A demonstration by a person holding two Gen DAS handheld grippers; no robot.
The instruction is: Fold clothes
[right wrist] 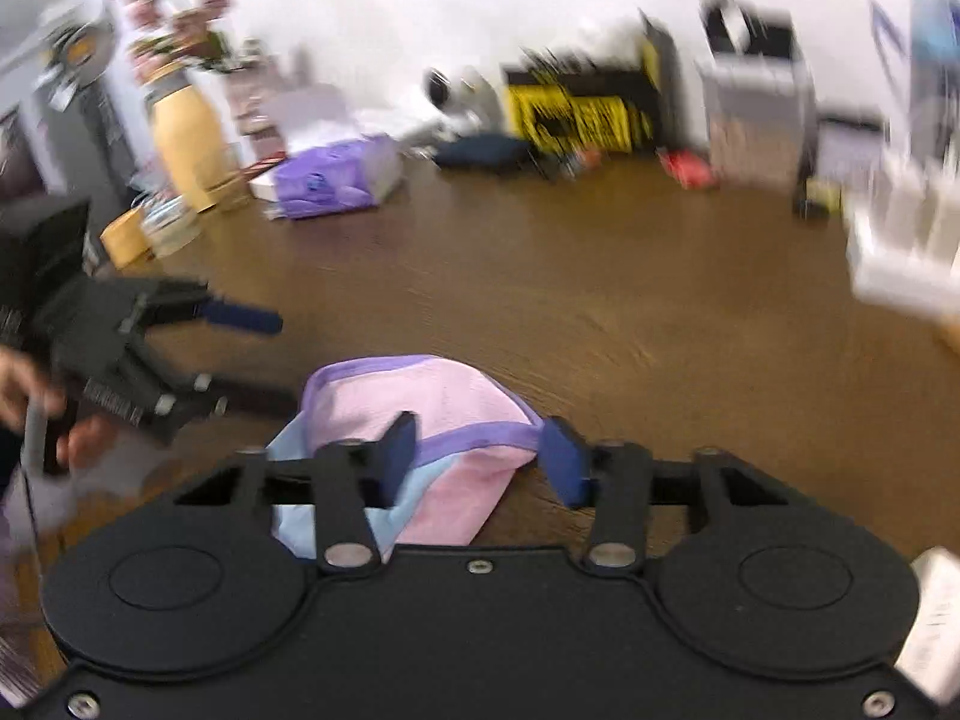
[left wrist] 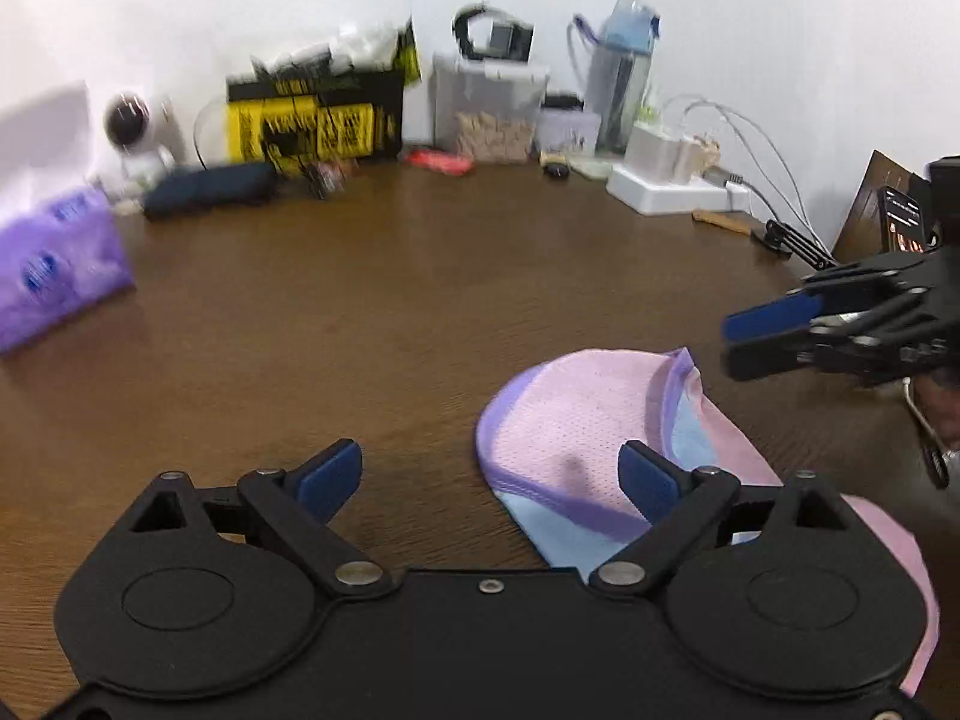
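The left gripper [left wrist: 489,477] hangs with its jaws spread wide and nothing in them. At its two o'clock, the folded pink garment [left wrist: 570,420] lies on the brown table [left wrist: 360,300]. The right gripper [right wrist: 480,456] gapes empty over it.

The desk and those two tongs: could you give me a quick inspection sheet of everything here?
Surface: brown wooden desk, bare in the middle.
Job's things: pink, purple and blue garment, lying bunched.
Clutter: purple tissue pack, yellow-black box, water bottle, clear container along the wall.
Tongs: left tongs open; right tongs open, over the garment.
Cables: grey cables from a white power strip.
Surroundings: white wall.
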